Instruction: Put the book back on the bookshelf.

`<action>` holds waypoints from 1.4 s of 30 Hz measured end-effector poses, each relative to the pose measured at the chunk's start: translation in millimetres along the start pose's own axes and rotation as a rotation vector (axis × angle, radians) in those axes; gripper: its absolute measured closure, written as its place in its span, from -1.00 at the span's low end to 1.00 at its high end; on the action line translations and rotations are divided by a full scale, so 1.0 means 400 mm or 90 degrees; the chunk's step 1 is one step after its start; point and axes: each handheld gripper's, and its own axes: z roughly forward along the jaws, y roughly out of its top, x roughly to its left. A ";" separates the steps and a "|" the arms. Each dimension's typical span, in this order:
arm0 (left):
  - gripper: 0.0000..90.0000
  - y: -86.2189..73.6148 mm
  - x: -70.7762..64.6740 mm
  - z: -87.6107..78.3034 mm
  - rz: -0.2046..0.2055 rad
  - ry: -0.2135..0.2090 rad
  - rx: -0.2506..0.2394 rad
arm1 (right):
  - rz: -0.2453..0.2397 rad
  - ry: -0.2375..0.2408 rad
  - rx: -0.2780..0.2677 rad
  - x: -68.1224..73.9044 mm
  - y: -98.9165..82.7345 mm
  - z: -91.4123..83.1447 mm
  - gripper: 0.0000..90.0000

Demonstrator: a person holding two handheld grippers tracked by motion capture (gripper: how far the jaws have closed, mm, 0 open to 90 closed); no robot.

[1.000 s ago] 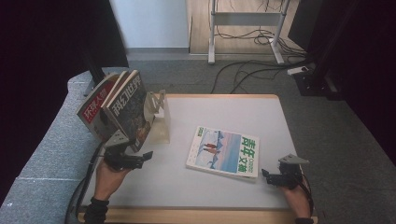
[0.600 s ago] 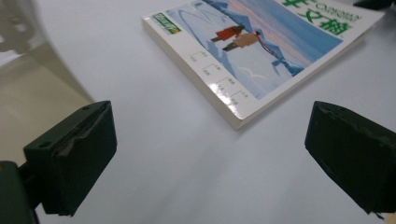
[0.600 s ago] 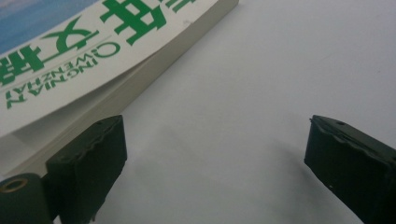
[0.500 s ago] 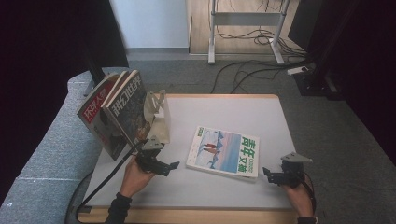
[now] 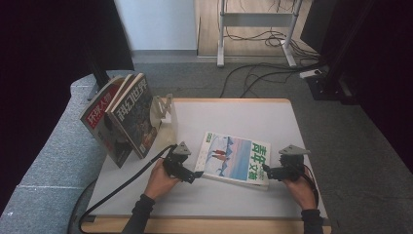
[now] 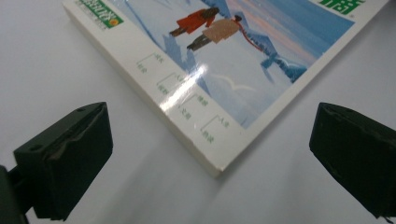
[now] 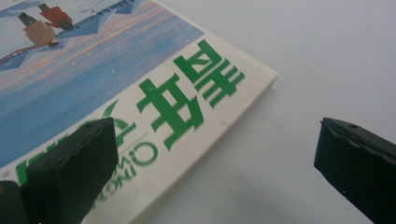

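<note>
Left gripper (image 5: 191, 176): black jaws spread wide, having just been opening, nothing between them. In the left gripper view the near left corner of the magazine sits in the gap ahead of the jaws, apart from both pads.

Right gripper (image 5: 267, 171): jaws likewise wide and just been opening, empty. In the right gripper view the magazine's near right corner lies ahead, one jaw over the cover's margin, the other over bare table; whether that jaw touches the cover, cannot tell.

Task thing: thin glossy magazine with a blue-and-white snow scene and green lettering (image 5: 236, 159). Lies flat on the white table top (image 5: 272, 122), slightly skewed, between the two grippers.

Handling, as judged: light, flexible rather than stiff, likely to sag if lifted by one corner. Glossy cover shows a glare streak, so probably slippery under the pads. Page block looks thick enough to pinch at the edge. Best hold seems to be the two near corners, one per gripper, each with a jaw slid under the edge and one on top.

Left of the magazine: beige metal bookend (image 5: 163, 114), and beyond it two magazines leaning upright (image 5: 122, 117). Beyond the magazine, off the table, grey carpet with loose cables (image 5: 253, 80).
</note>
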 end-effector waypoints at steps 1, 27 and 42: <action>-1.00 0.000 0.003 0.005 -0.006 -0.007 -0.003 | -0.001 0.003 0.000 0.001 0.005 0.010 -1.00; -1.00 -0.015 -0.003 0.106 -0.003 -0.010 0.037 | 0.021 0.074 0.037 -0.059 0.074 0.178 -1.00; -0.99 -0.016 -0.022 0.105 -0.025 0.009 0.037 | 0.041 0.099 0.022 -0.070 0.065 0.188 -1.00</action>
